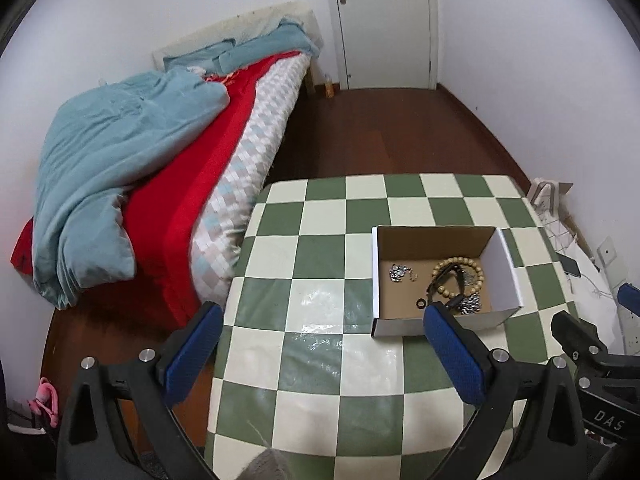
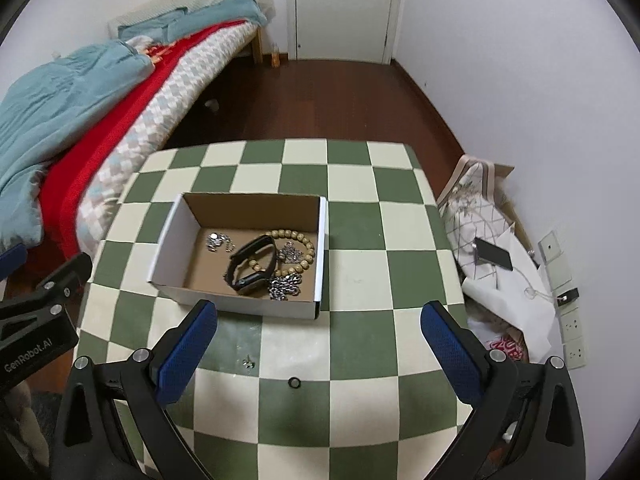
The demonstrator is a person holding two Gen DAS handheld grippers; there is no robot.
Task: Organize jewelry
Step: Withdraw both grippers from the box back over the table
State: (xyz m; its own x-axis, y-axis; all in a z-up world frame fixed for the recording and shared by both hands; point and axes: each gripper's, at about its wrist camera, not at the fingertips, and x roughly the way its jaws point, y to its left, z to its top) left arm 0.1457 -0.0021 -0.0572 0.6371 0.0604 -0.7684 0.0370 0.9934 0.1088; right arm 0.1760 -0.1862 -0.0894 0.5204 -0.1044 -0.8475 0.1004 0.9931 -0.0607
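On the checkered counter [image 2: 352,216] your box [image 2: 244,256] sits open, and inside it lie the bead bracelet [image 2: 298,250], the black band [image 2: 250,264], a chain [image 2: 286,286] at the near wall and a small silver piece [image 2: 218,241] toward the left side. Two bits are still out on the counter, just ahead of your right claw [image 2: 318,344]: a small black ring [image 2: 294,382] and a tiny silver piece [image 2: 248,362]. Your right claw stands wide with nothing between its pads. Your left claw [image 1: 320,344] is wide too, empty, with its right pad overlapping the box's near wall in the left view.
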